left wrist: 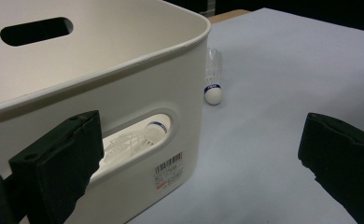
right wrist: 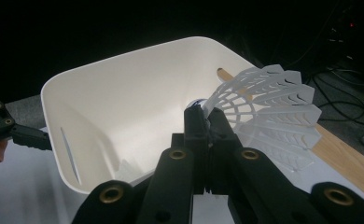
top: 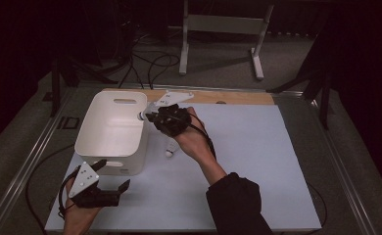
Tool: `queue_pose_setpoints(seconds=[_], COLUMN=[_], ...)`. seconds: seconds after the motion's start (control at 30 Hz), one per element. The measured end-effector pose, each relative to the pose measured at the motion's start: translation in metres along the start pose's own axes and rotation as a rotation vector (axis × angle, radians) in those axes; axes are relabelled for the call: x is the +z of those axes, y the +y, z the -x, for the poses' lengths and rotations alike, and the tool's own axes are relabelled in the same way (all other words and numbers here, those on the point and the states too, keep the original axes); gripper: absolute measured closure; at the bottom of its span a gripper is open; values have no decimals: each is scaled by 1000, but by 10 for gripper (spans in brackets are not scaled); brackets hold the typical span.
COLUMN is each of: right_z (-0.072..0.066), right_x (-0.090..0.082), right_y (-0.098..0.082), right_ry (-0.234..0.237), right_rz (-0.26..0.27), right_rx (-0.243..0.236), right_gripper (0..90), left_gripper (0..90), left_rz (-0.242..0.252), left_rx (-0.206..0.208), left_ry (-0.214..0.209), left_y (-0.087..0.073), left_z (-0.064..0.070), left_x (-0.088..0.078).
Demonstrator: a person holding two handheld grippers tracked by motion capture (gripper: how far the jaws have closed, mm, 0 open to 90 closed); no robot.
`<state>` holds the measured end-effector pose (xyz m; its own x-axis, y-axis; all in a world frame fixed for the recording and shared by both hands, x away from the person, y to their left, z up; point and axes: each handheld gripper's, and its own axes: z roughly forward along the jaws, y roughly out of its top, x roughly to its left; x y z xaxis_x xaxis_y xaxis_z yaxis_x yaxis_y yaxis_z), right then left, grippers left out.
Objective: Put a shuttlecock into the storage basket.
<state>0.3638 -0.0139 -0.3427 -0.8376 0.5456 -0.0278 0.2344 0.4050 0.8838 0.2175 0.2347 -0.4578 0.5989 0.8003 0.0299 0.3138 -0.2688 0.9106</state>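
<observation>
Dark floor and cables ring our pale blue table (top: 257, 161), which gives us a plain surface to work on. Our right gripper (top: 149, 116) has its jaws clamped tight on a shuttlecock (right wrist: 264, 109), pinching it near the cork so the white skirt fans free to one side. We hold it just at the right rim of the white bin (top: 111, 128), cork toward the opening, which we judge puts it in place for a drop inside. Our left gripper (top: 111, 178) rests at the bin's near corner with jaws wide apart and nothing between them; one jaw sits close by the near wall, perhaps to steady the bin, though we cannot tell if it touches.

Through the bin's near handle slot we see another shuttlecock (left wrist: 140, 140) already lying inside. A loose shuttlecock (top: 169, 149) lies on the table just right of the bin, under our right wrist. Right of that the table is open, with plenty of room to swing back for it.
</observation>
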Motion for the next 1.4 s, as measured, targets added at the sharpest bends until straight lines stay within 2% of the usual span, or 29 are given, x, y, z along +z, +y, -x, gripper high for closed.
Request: queue_pose_setpoints(seconds=[1.4], right_z=[-1], right_x=[26], right_y=[3], right_ry=[3], right_rz=[-4], right_rx=[30], right_gripper=[894], left_gripper=[9], left_rz=[-1], left_rx=[-2], left_ry=[2], left_y=[0], left_z=[0], left_x=[0])
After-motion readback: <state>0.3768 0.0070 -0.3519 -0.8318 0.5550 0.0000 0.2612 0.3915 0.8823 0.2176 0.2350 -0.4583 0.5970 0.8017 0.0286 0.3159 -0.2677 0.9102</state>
